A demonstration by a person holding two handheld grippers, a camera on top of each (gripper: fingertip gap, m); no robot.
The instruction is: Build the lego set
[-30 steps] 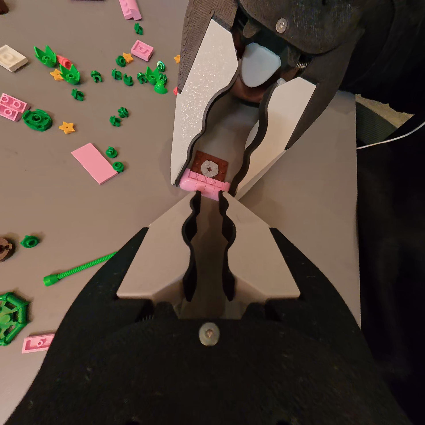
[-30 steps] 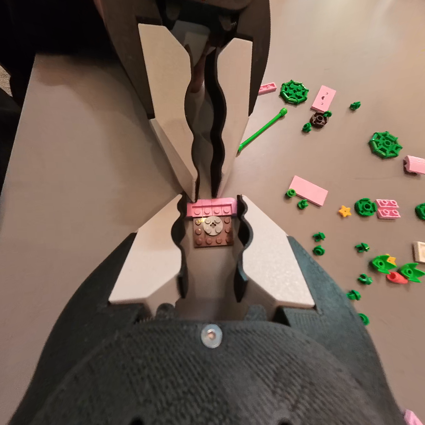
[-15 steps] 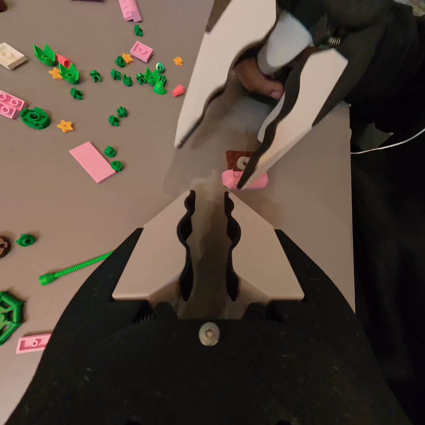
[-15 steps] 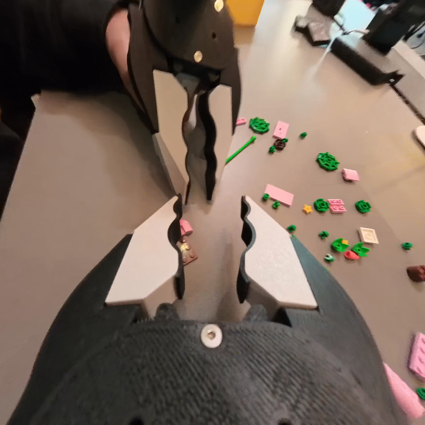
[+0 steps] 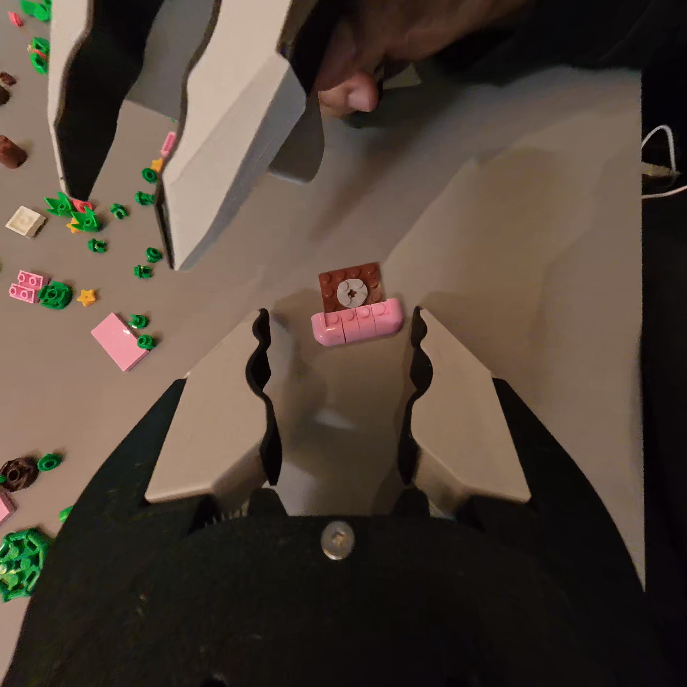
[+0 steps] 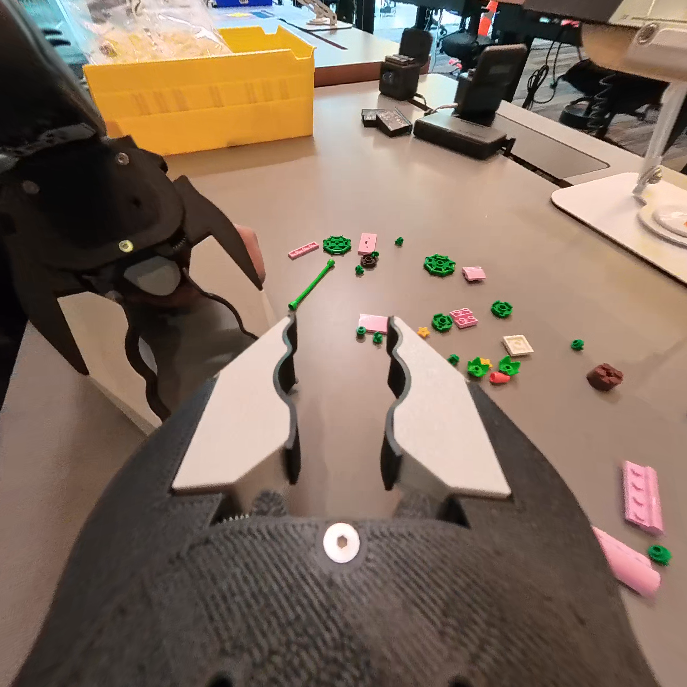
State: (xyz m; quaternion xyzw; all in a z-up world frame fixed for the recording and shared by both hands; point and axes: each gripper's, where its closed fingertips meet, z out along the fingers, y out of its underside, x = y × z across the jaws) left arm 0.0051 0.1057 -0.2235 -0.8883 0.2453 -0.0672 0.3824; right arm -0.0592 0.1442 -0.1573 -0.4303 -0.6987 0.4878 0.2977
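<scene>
1. Left gripper: jaws spread wide, nothing between them, both fingertips clear of the small build and flanking its near edge.
2. Small build: brown plate with a grey round stud piece on top and a row of pink curved bricks along its near side, lying on the grey table just ahead of the left gripper's tips, touched by neither gripper.
3. Right gripper: jaws parted, empty, raised above the table and pointed toward the scattered parts; seen from the left wrist view at upper left, blurred, well apart from the build.
4. Loose parts past the right gripper's tips: pink tile just beyond the right finger, thin green rod near the left fingertip, green web-like rounds, small green studs, a yellow star, a white square tile, a brown round brick.
5. Long pink plate at the right edge, near the gripper body.
6. Yellow bin at the far end of the table.
</scene>
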